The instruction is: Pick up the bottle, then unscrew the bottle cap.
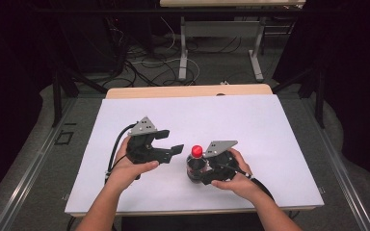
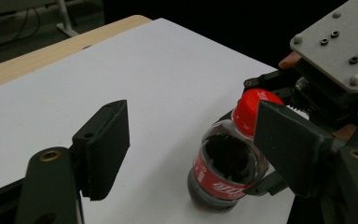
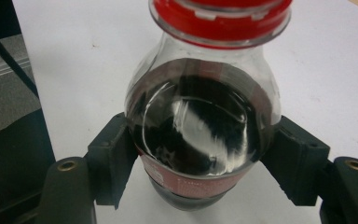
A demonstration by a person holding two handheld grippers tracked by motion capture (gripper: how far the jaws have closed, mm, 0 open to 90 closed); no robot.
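Two black jaws of the right gripper [image 3: 200,163] are clamped on the lower body of a small cola bottle [image 3: 200,135], one pad pressed against each side at the red label band. Just above that grip the bottle swells into a clear shoulder over dark liquid, and above that sits the red cap [image 3: 220,16]. Beneath the jaws, the bottle's base appears to rest on the white table sheet [image 3: 335,74], though the contact itself is hard to make out. Behind the jaws, the person's right hand [image 1: 233,175] wraps the gripper body, with the grey plate [image 1: 220,147] on top, just beside the cap.

Across the bottle from the right gripper, the left gripper [image 1: 166,143] hangs near but apart, held in the left hand [image 1: 127,171]. Its jaws stand partly apart with nothing between the pads; no earlier picture bears on how they got there. Seen along those jaws, the bottle [image 2: 228,163] stands just beyond the farther jaw, whose pad overlaps the cap in that view without clearly touching it. Farther out, the sheet ends at a wooden table edge [image 1: 188,90], with cables on the floor [image 1: 149,62] beyond.
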